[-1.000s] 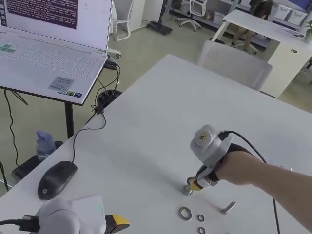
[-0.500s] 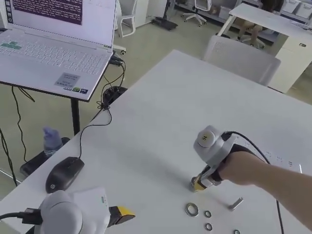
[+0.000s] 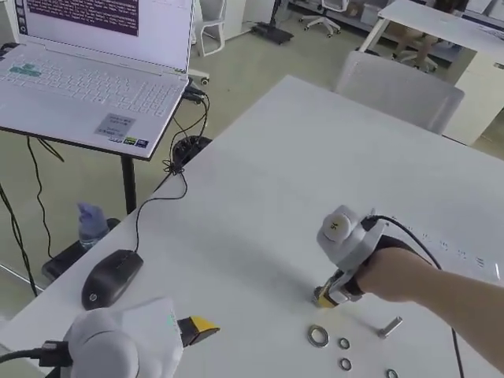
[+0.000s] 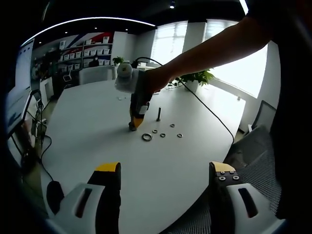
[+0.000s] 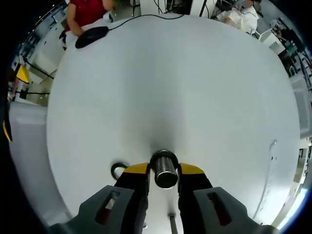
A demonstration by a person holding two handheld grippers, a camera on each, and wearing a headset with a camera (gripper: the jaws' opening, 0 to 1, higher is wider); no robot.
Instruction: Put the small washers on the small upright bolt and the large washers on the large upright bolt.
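Our right gripper (image 3: 327,298) pinches a thick silver metal bolt (image 5: 165,169) standing up. A big round silver washer (image 3: 318,336) lies near that bolt. Our left gripper (image 4: 165,168) is spread wide.

The table (image 3: 260,189) is plain white with no pattern. The right gripper (image 3: 326,298) has a white body and yellow fingertips on dark grey jaws. The left gripper (image 4: 165,168) shows the same white, grey and yellow. The large bolt (image 5: 165,170) is dark steel grey, with a bright sheen on its rim. The large washer (image 3: 318,336), the small washers (image 3: 344,343) and the small bolt (image 3: 390,326) are silvery. At the near left the computer mouse (image 3: 113,277) is glossy black, as is its cable (image 3: 169,197). The laptop (image 3: 87,79) is silver-white, its screen purple with pale lines of text. The bottle (image 3: 92,224) on the floor looks pale blue, though it is blurred. The floor (image 3: 236,71) is a dull greenish beige.
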